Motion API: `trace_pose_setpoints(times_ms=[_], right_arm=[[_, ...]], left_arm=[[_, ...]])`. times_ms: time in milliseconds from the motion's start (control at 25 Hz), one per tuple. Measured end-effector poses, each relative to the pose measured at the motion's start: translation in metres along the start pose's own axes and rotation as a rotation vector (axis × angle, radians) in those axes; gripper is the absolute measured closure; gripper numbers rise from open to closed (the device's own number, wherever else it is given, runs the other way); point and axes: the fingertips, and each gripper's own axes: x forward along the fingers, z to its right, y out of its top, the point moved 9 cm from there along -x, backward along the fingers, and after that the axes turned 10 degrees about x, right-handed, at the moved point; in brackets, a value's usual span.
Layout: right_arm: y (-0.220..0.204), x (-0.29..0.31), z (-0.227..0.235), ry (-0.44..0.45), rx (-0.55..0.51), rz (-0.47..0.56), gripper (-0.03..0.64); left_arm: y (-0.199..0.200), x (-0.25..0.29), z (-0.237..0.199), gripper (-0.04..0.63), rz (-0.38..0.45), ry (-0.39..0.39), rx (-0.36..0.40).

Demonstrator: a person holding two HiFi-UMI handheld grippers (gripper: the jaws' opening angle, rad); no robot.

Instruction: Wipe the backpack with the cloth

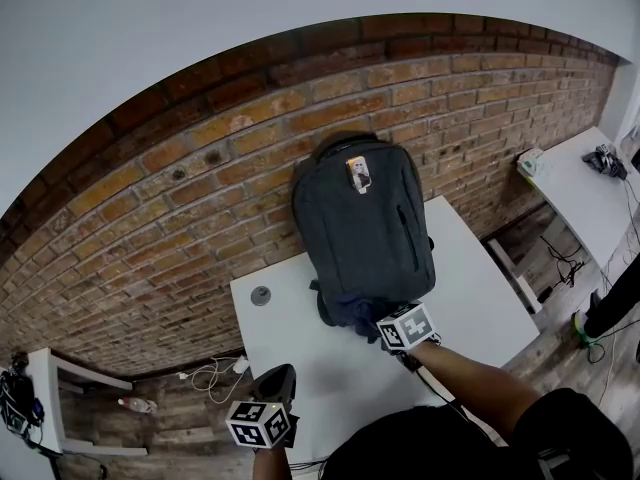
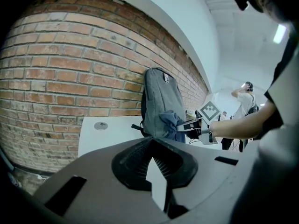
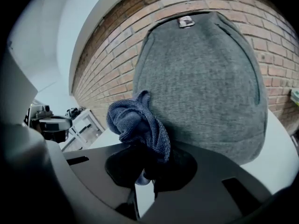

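Brick wall [image 1: 200,168] backs the white bench [image 1: 290,323] where my right claw [image 3: 147,169] pinches the cloth [image 3: 138,125] against the backpack [image 1: 360,228], left claw [image 2: 152,144] pressed together.

- The right claw [image 1: 378,318] is reached forward at the end of an outstretched bare forearm [image 1: 470,376], with its marker cube [image 1: 405,326] turned upward.
- Its jaws are clamped on a bunched blue cloth [image 3: 138,122].
- The left claw [image 1: 278,376] is held low and close to the body, well apart from the right claw.
- Its jaws seem to meet at the tips with nothing between them, though that view is dim.
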Motion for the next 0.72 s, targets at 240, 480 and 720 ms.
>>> trace_pose_setpoints(times_ms=[240, 480, 720], right_arm=[[-0.001, -0.024, 0.044, -0.061, 0.082, 0.026, 0.578], [0.002, -0.042, 0.077, -0.141, 0.091, 0.039, 0.578], [0.005, -0.059, 0.109, -0.22, 0.09, 0.049, 0.577]], left_arm=[[0.002, 0.001, 0.002, 0.601, 0.002, -0.005, 0.003], [0.0, 0.002, 0.001, 0.601, 0.002, 0.0, -0.002], [0.004, 0.003, 0.003, 0.601, 0.0, 0.003, 0.002]])
